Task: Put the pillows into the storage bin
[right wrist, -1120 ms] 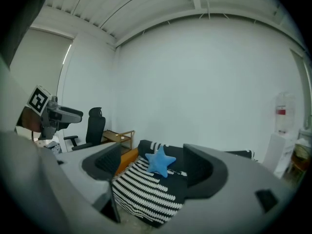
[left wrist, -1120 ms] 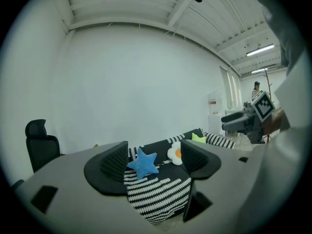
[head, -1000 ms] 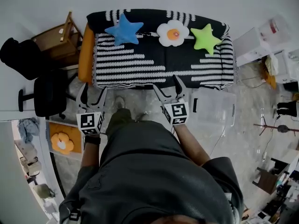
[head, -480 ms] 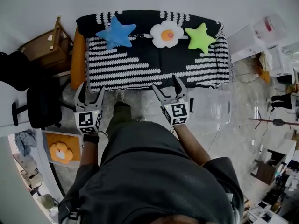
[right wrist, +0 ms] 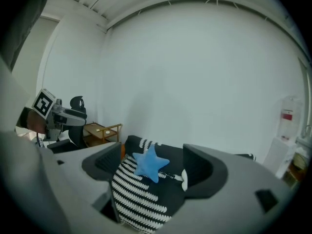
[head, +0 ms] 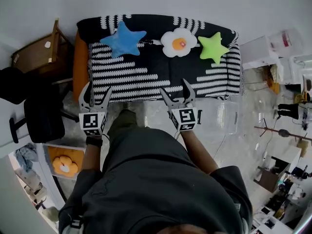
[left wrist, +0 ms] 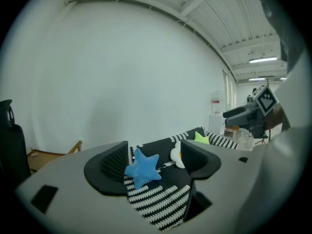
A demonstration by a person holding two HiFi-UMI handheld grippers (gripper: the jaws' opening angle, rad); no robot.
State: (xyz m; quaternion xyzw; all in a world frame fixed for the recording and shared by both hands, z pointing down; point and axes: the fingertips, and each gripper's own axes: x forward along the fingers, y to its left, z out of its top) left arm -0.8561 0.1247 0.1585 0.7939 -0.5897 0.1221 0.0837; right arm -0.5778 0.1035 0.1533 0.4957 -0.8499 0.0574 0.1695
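At the sofa (head: pixel 146 69)'s front edge, the left gripper (head: pixel 97 94) and right gripper (head: pixel 175 91) hang agape and empty. The blue star (head: pixel 123 38), flower (head: pixel 179 42) and green star (head: pixel 214 47) line its back edge, with the bin (head: pixel 225 117) off its right end. A deep pinch into the plush should prevent slips.

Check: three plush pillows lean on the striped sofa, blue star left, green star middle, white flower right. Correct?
No. In the head view the white flower plush pillow is in the middle and the green star plush pillow at right; the blue star plush pillow is left.
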